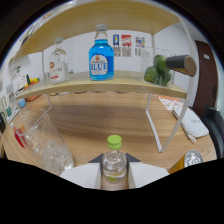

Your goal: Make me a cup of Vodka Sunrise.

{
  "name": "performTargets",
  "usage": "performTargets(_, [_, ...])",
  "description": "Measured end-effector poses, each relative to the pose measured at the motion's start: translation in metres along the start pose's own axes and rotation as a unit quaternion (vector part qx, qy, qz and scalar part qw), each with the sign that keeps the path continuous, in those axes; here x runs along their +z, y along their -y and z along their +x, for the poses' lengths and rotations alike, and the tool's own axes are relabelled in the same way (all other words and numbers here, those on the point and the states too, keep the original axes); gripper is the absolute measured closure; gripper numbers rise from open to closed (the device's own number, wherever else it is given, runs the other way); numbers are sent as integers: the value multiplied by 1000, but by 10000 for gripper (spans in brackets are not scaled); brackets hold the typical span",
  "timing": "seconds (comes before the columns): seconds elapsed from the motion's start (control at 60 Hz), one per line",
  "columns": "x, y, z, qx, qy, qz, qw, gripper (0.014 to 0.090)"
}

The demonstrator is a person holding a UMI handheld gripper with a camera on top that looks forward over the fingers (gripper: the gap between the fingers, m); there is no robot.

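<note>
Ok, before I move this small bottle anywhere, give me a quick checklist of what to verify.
1. Small clear bottle with the light green cap sits between the gripper fingers: ok.
2. Both fingers pressing firmly on its sides: cannot tell, the contact is hidden low in the view.
3. Green cap closed: ok, it looks seated on the neck.
4. Clear glass with ice cubes stands apart from the bottle, off to one side: ok.
5. Wooden shelf edge overhead, holding the blue-liquid bottle: lift with care, not ok for a straight high raise.
6. Metal can sits near the other side: ok, apart.
</note>
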Motion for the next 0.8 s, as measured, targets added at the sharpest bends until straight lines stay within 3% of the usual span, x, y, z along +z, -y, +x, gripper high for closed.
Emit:
performTargets(0.15, [-6, -7, 1, 9, -8, -14, 1000, 671])
performTargets(0.217, [-10, -6, 1, 15, -12, -15, 1000, 608])
performTargets(0.283, [-20, 2, 3, 16, -22, -9, 1000, 522])
performTargets(0.383, [-44, 21, 3, 10, -39, 2, 999, 250])
performTargets(0.417, [-56, 29, 4, 7, -47, 8, 999, 193])
performTargets(0.567, [-105, 57, -11, 0, -71, 18, 997, 192])
performTargets(0.8, [-152, 55, -71, 10, -80, -14, 997, 187])
